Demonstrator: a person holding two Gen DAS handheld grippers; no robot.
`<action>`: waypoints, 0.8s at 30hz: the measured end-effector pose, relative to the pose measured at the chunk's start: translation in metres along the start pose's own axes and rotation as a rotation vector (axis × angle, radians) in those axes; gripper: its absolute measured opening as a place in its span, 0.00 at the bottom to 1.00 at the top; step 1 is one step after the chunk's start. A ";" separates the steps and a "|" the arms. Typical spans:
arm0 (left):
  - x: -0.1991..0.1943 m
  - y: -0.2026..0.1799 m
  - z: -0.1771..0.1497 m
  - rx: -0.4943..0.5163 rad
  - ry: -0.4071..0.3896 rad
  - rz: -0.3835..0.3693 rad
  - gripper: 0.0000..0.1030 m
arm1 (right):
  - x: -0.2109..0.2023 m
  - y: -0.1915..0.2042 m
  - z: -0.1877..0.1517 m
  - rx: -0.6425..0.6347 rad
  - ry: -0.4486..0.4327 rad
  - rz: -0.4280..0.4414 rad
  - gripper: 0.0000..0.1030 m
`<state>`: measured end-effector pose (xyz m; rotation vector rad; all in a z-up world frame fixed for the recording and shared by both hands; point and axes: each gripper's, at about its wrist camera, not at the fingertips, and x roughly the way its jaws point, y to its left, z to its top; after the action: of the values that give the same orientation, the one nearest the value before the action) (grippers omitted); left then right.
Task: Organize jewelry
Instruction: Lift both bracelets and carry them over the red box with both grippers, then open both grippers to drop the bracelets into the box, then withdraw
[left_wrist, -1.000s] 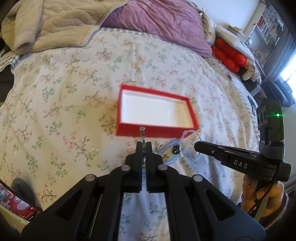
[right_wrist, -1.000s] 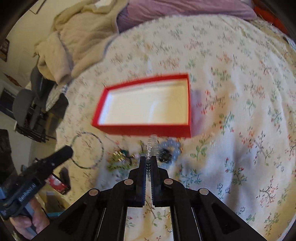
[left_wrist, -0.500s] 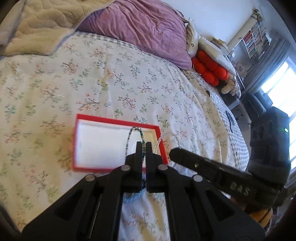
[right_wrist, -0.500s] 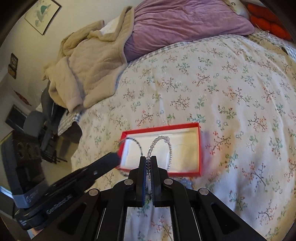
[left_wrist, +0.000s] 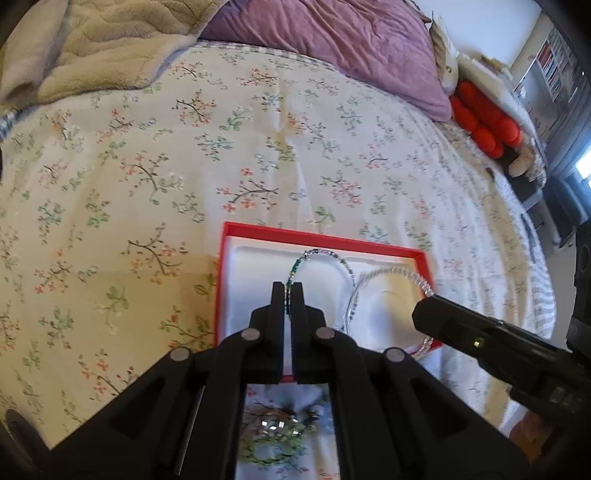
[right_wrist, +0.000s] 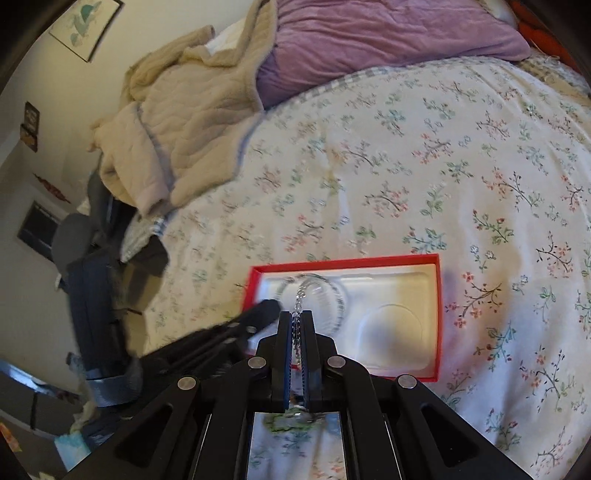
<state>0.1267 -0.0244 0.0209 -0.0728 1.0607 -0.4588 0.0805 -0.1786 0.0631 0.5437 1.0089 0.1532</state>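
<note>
Nearest: left tool (left_wrist: 288, 286) clamping tight on a green-beaded bracelet (left_wrist: 317, 258), loop arching over the white tray of the red box (left_wrist: 321, 238). Right tool (right_wrist: 296, 315) pinching, fully closed, a clear-beaded bracelet (right_wrist: 332, 295), loop hanging over the box's left half (right_wrist: 347, 263); in the left view, showing as the clear ring (left_wrist: 391, 277) beside the dark right tool (left_wrist: 428, 317). Below the tools, blurred: more jewelry (left_wrist: 277, 428) lying on the bed, nearer than the box. Box resting on the floral bedspread (left_wrist: 184, 166). Farther: beige blanket (right_wrist: 184, 122) and purple pillow (right_wrist: 369, 33) lying at the bed's head.
</note>
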 end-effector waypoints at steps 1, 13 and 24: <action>0.001 0.000 0.000 0.010 -0.002 0.017 0.03 | 0.005 -0.005 0.000 0.001 0.010 -0.030 0.04; -0.005 -0.007 -0.001 0.056 -0.014 0.077 0.08 | 0.014 -0.032 -0.004 0.007 0.025 -0.147 0.15; -0.034 -0.021 -0.015 0.109 -0.029 0.083 0.56 | -0.021 -0.025 -0.014 -0.074 0.001 -0.199 0.18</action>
<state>0.0933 -0.0278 0.0473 0.0613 1.0048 -0.4382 0.0545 -0.2023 0.0607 0.3737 1.0482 0.0141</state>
